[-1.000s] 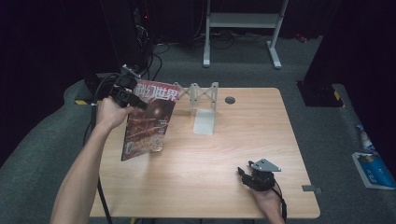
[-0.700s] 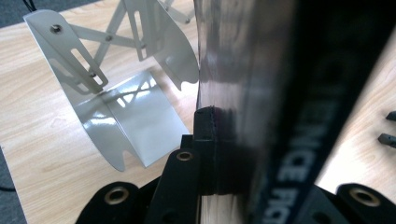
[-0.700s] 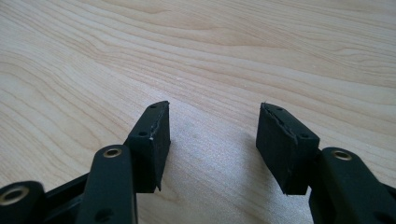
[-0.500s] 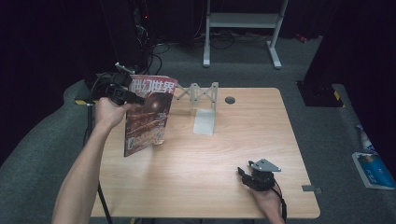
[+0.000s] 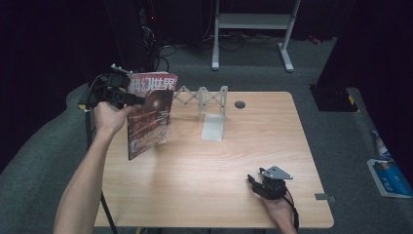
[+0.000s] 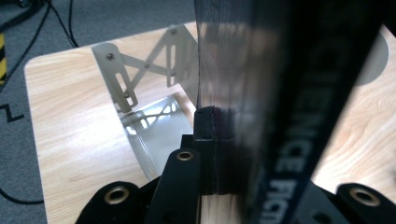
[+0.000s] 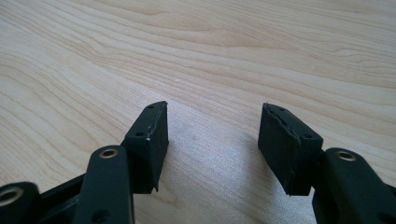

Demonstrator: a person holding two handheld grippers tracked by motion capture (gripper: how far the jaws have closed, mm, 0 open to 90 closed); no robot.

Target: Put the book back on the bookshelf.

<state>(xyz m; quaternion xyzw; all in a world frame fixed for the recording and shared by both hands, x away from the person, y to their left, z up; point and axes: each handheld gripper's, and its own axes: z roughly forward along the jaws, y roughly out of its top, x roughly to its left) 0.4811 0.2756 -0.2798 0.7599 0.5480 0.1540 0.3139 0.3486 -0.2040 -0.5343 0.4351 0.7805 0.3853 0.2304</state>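
Since a second ago the magazine (image 5: 151,114) has swung from a slant to nearly upright and been carried a little toward the table's far left corner, its lower edge now lifted clear of the wooden table (image 5: 234,161). Largest after the table, the magazine hangs from the left gripper (image 5: 127,99), whose jaws are closed on its upper left edge; in the left gripper view the glossy cover (image 6: 280,107) is pressed between the black jaws. Just to the right of that gripper, beyond the magazine, a grey metal accordion-style stand (image 5: 207,105) sits on the table near the far edge. Well apart, at the near right, the right gripper (image 5: 258,184) rests on the tabletop with its jaws spread wide and nothing between them, bare wood (image 7: 210,70) showing in the gap.
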